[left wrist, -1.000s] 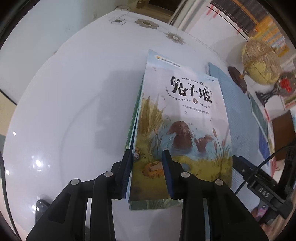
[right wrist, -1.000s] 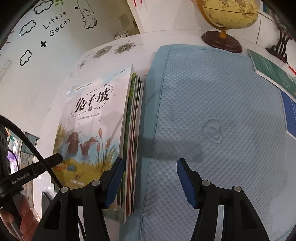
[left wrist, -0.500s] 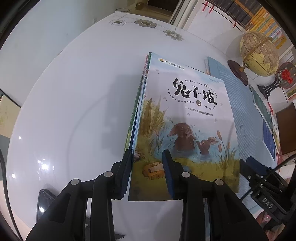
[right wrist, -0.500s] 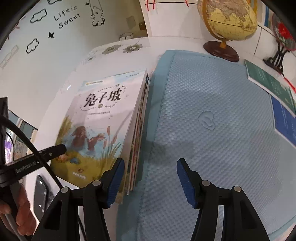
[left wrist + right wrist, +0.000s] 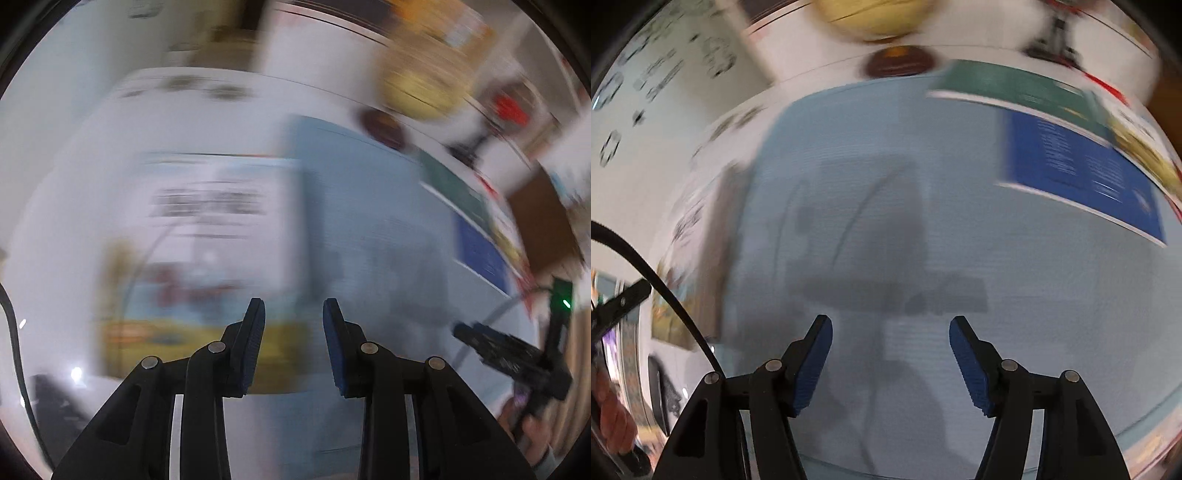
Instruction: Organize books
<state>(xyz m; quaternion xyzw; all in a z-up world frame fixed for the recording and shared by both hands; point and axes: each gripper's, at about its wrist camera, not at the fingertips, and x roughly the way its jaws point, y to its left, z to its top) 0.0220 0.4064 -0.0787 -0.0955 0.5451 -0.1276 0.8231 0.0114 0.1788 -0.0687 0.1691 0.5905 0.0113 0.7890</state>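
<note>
1. Two grippers in view, both heavily motion-blurred frames. Your left gripper (image 5: 293, 325) has its blue-padded jaws parted with nothing between them, released; it sits above the near right corner of the illustrated picture book with pale cover and yellow-green bottom band (image 5: 218, 251).
2. One stack: that picture book lies flat on the round white table (image 5: 74, 192), just left of the light blue textured mat (image 5: 369, 206). The stack count under the top cover can't be told through the blur.
3. Your right gripper (image 5: 891, 338) is spread wide and empty, over the bare middle of the mat (image 5: 960, 229); its shadow falls on the mat ahead of the pads.
4. Two flat books at the mat's far right edge: one dark green book (image 5: 1008, 83) and one dark blue book with white text lines (image 5: 1078, 162), the blue one nearer you, touching or overlapping the green. A yellow-printed cover (image 5: 1141, 147) shows just right of them, too blurred to identify.
5. One yellow globe on a dark round wooden base (image 5: 899, 61) stands beyond the mat's far edge.
6. One black stand with a red ornament (image 5: 506, 107) sits to the right of the globe, blurred.
7. Picture book edge also shows at the left of the right wrist view (image 5: 701, 236), beside the mat.
</note>
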